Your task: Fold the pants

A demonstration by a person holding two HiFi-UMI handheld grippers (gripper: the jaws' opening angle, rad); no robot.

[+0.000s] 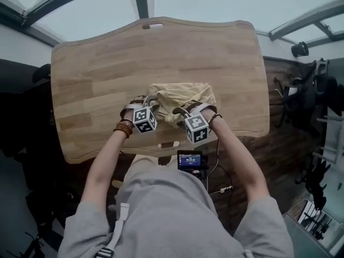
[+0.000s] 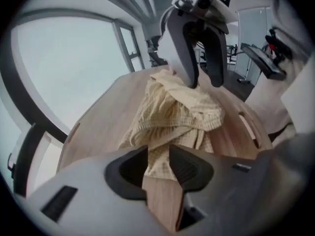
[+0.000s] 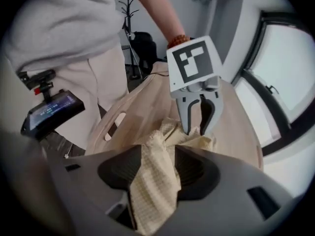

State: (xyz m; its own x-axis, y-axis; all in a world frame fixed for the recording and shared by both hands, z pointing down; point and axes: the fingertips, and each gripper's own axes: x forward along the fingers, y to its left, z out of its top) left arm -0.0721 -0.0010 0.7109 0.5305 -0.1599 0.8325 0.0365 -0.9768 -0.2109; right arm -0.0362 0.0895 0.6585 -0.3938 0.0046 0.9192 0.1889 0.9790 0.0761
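Note:
Crumpled pale yellow checked pants [image 1: 183,97] lie bunched near the front edge of the wooden table [image 1: 102,63]. My left gripper [image 1: 140,104] stands at the bundle's left side. In the left gripper view its jaws [image 2: 158,163] are apart, with an edge of the pants [image 2: 172,112] lying between the tips and bare wood below. My right gripper [image 1: 186,110] is at the front right of the bundle. In the right gripper view a fold of cloth [image 3: 152,188] hangs loosely between its wide-set jaws [image 3: 158,166]. Each gripper shows in the other's view, over the cloth.
A small screen device [image 1: 190,160] is mounted under the table's front edge, with cables below it. The table has a handle slot [image 1: 152,26] at the far edge and another [image 1: 169,144] at the near edge. Windows surround the table; dark equipment [image 1: 306,101] stands to the right.

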